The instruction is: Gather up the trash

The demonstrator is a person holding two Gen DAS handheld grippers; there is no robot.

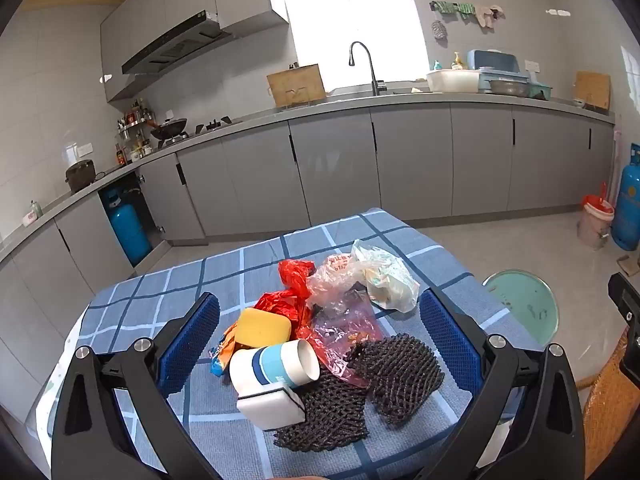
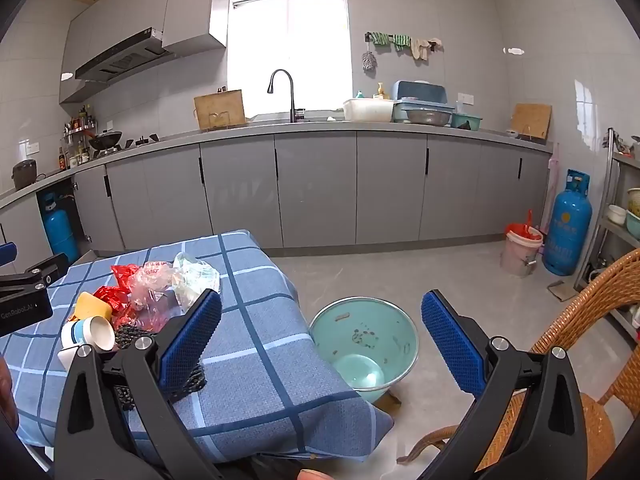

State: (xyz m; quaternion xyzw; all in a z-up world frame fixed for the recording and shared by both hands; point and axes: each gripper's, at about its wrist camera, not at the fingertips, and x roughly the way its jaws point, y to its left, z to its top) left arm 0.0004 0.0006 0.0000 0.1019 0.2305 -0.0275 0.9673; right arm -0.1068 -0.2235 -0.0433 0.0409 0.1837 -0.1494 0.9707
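A heap of trash lies on the blue checked tablecloth (image 1: 168, 292): a paper cup (image 1: 276, 364) on its side, a white block (image 1: 270, 404), a yellow sponge (image 1: 262, 326), red wrappers (image 1: 294, 276), clear plastic bags (image 1: 384, 276), a pink bag (image 1: 344, 332) and black foam netting (image 1: 396, 376). My left gripper (image 1: 320, 344) is open, its jaws on either side of the heap just above it. My right gripper (image 2: 322, 336) is open and empty, off the table's right edge above a teal bin (image 2: 364, 344) on the floor. The heap also shows in the right wrist view (image 2: 152, 292).
A wicker chair (image 2: 592, 320) stands to the right of the bin. Grey kitchen cabinets (image 2: 316, 188) run along the back. A blue gas cylinder (image 2: 568, 228) and a pink bucket (image 2: 520, 252) stand at the far right, and another cylinder (image 1: 128, 228) stands under the left counter.
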